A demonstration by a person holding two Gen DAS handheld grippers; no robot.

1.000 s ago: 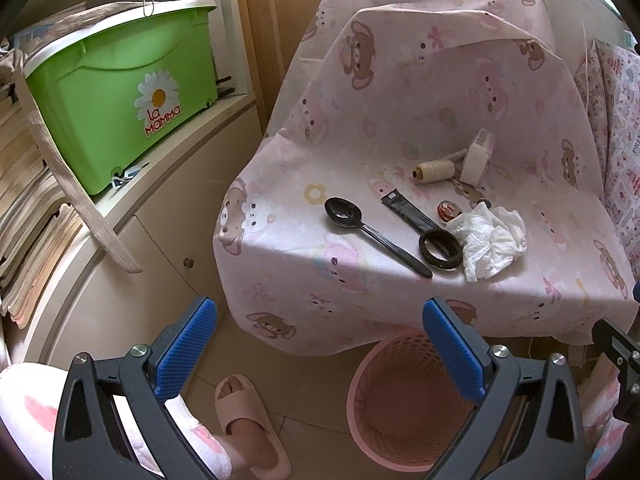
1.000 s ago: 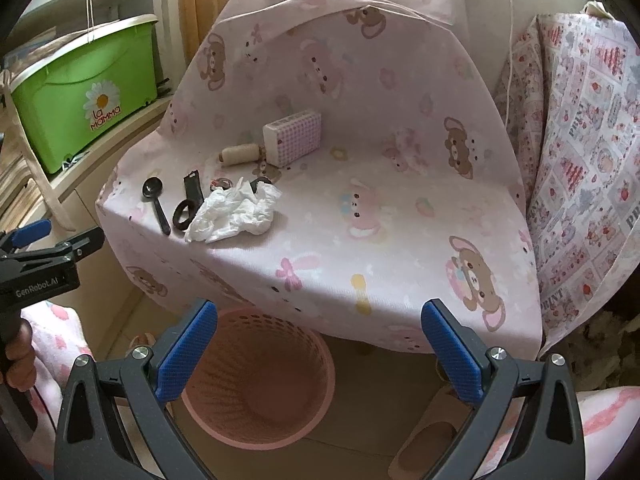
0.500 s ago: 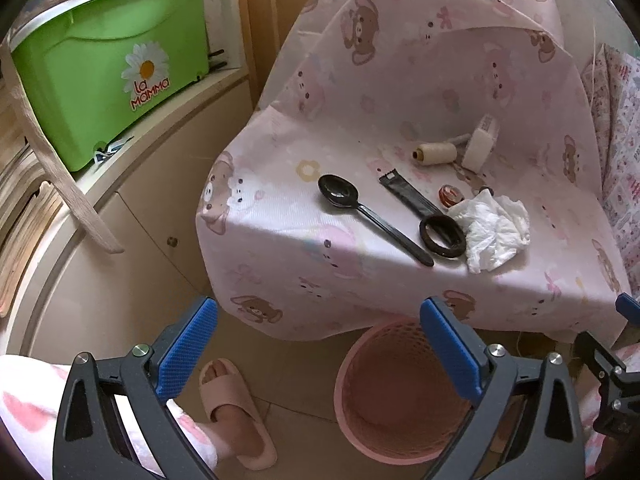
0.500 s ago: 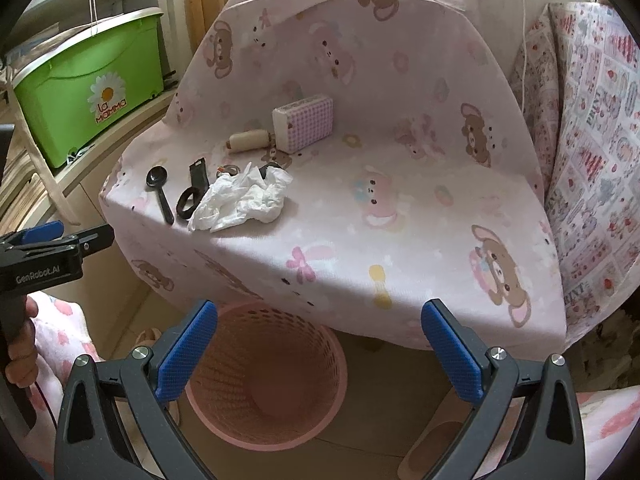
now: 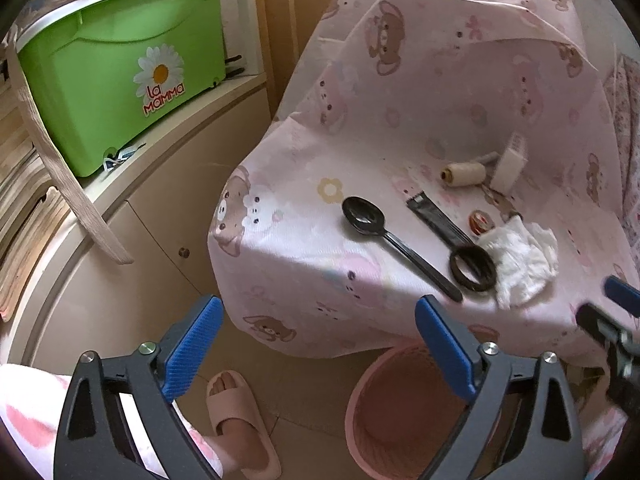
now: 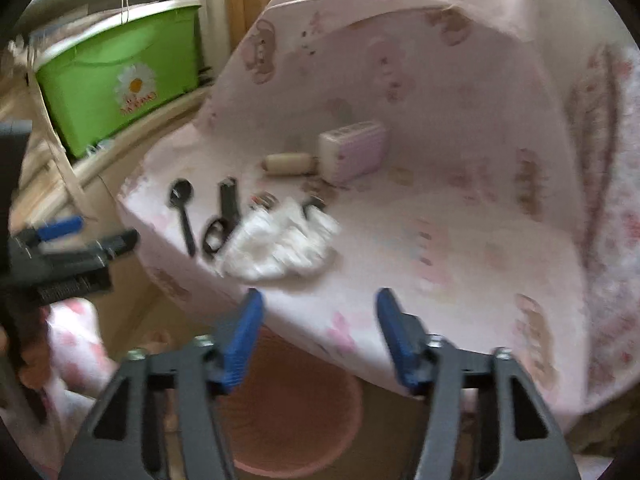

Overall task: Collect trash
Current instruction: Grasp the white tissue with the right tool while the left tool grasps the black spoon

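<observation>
A crumpled white tissue (image 5: 522, 260) lies near the front edge of a table covered in pink bear-print cloth (image 5: 420, 112); it also shows in the right wrist view (image 6: 280, 248). A pink mesh waste basket (image 5: 404, 412) stands on the floor below the table edge, also in the right wrist view (image 6: 292, 412). My left gripper (image 5: 316, 344) is open and empty, low and left of the table. My right gripper (image 6: 316, 332) is open, its jaws closer together than before, a little short of the tissue.
On the cloth lie a black spoon (image 5: 384, 240), a black ring-handled tool (image 5: 456, 240), a thread spool (image 5: 464, 174), a small box (image 6: 354, 152) and a red cap (image 5: 480, 222). A green bin (image 5: 120, 68) sits on a shelf at left. A slippered foot (image 5: 236, 412) is on the floor.
The right gripper has moved forward toward the tissue and its jaws have narrowed; its view is motion-blurred. The left gripper drifted slightly closer to the table and stays open.
</observation>
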